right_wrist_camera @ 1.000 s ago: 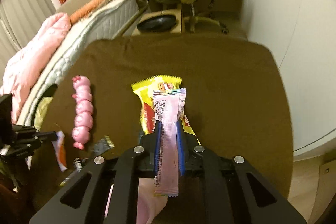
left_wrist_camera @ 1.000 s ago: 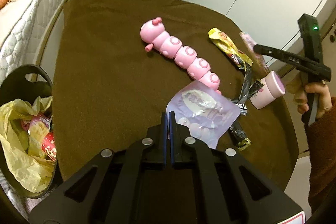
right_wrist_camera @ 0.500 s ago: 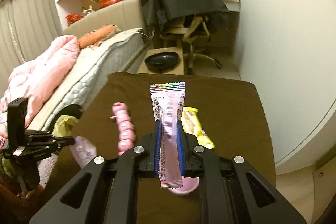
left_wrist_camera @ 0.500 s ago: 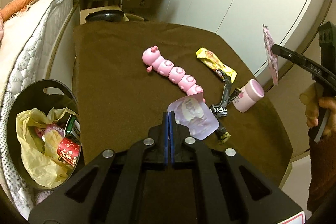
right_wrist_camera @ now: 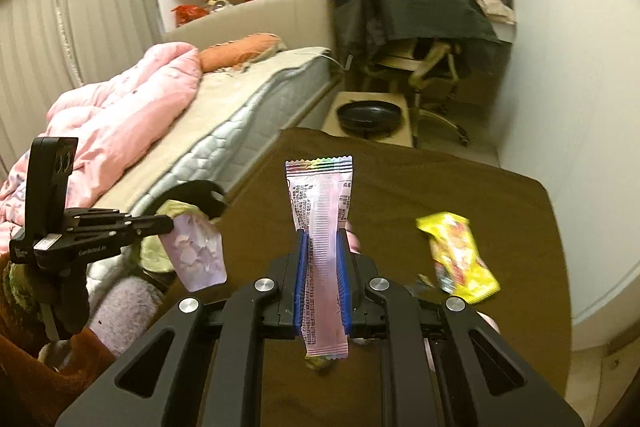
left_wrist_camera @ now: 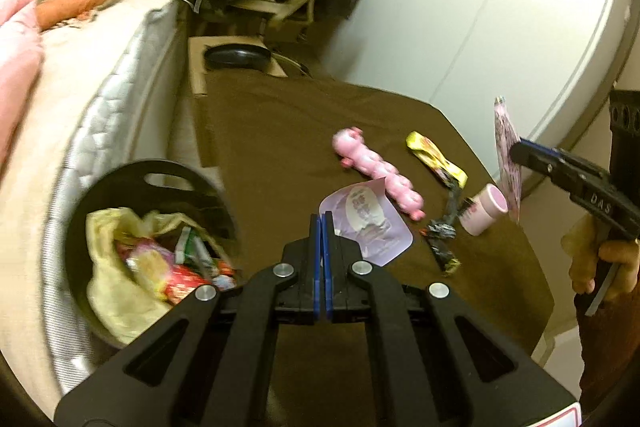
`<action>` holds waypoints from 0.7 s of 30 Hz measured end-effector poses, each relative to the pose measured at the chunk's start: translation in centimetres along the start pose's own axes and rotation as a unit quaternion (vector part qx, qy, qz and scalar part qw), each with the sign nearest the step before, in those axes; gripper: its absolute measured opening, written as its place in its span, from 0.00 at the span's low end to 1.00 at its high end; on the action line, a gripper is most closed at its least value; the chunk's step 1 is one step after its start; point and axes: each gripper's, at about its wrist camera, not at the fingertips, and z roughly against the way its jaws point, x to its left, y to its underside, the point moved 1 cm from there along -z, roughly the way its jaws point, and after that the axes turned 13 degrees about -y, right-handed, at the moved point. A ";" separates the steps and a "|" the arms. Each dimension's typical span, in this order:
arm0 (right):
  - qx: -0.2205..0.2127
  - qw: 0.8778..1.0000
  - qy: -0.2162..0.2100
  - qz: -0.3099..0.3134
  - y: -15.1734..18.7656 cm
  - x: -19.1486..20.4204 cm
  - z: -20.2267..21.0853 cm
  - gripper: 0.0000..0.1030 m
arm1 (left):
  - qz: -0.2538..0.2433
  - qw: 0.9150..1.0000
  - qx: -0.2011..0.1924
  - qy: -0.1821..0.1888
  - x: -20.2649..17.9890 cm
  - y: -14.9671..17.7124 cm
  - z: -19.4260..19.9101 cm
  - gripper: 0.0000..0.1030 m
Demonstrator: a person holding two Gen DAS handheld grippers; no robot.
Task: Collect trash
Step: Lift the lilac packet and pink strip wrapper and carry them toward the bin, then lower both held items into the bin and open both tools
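Observation:
My left gripper (left_wrist_camera: 321, 223) is shut on a pale purple wrapper (left_wrist_camera: 370, 225) and holds it above the brown table (left_wrist_camera: 280, 131). The wrapper also hangs from that gripper in the right wrist view (right_wrist_camera: 198, 251). My right gripper (right_wrist_camera: 322, 243) is shut on a long pink wrapper (right_wrist_camera: 322, 211), held upright above the table; it shows at the right of the left wrist view (left_wrist_camera: 506, 155). A black bin (left_wrist_camera: 120, 183) with a yellow bag of trash stands left of the table. A yellow wrapper (left_wrist_camera: 436, 157) and dark wrappers (left_wrist_camera: 442, 231) lie on the table.
A pink caterpillar toy (left_wrist_camera: 376, 171) and a small pink cup (left_wrist_camera: 484, 209) are on the table. A bed (right_wrist_camera: 240, 107) with a pink blanket runs along the left. A chair draped in dark cloth (right_wrist_camera: 412, 7) stands behind the table.
Both grippers have risen and pulled back, lifting their wrappers higher off the table. The left view has swung left, bringing the bin closer to centre.

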 end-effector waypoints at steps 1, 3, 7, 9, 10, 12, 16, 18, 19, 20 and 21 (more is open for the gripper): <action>-0.001 1.000 -0.008 0.004 -0.4 0.9 -0.8 0.13 | 0.005 1.000 -0.004 -0.006 1.1 -0.1 0.4 0.01; -0.001 1.000 -0.017 0.009 -0.9 2.2 -1.8 0.13 | 0.016 1.000 -0.010 -0.019 3.4 -0.3 1.0 0.01; -0.001 0.999 -0.041 0.019 -2.3 5.4 -4.9 0.13 | 0.033 0.998 -0.022 -0.050 8.2 -0.7 2.2 0.01; 0.002 0.998 -0.049 0.024 -2.8 6.6 -6.2 0.13 | 0.043 0.997 -0.024 -0.066 10.7 -0.8 2.8 0.01; 0.003 0.998 -0.053 0.027 -3.1 7.3 -7.0 0.13 | 0.049 0.996 -0.024 -0.071 11.7 -0.8 2.9 0.01; 0.006 0.998 -0.059 0.031 -3.4 8.4 -8.3 0.13 | 0.066 0.995 -0.016 -0.079 14.4 -0.6 2.9 0.01; 0.021 0.996 -0.075 0.038 -3.8 10.6 -11.7 0.13 | 0.088 0.992 0.007 -0.087 17.7 0.4 1.9 0.01; 0.032 0.995 -0.084 0.038 -3.9 11.2 -13.6 0.13 | 0.095 0.991 0.020 -0.087 18.6 1.0 1.0 0.01; 0.038 0.995 -0.087 0.036 -3.8 11.5 -14.4 0.13 | 0.100 0.991 0.027 -0.084 18.8 1.3 0.3 0.01; 0.044 0.994 -0.090 0.035 -3.7 11.7 -15.4 0.13 | 0.103 0.991 0.032 -0.080 19.0 1.6 0.0 0.01; 0.049 0.994 -0.091 0.035 -3.6 12.0 -16.0 0.13 | 0.108 0.991 0.040 -0.072 19.2 1.8 -0.8 0.01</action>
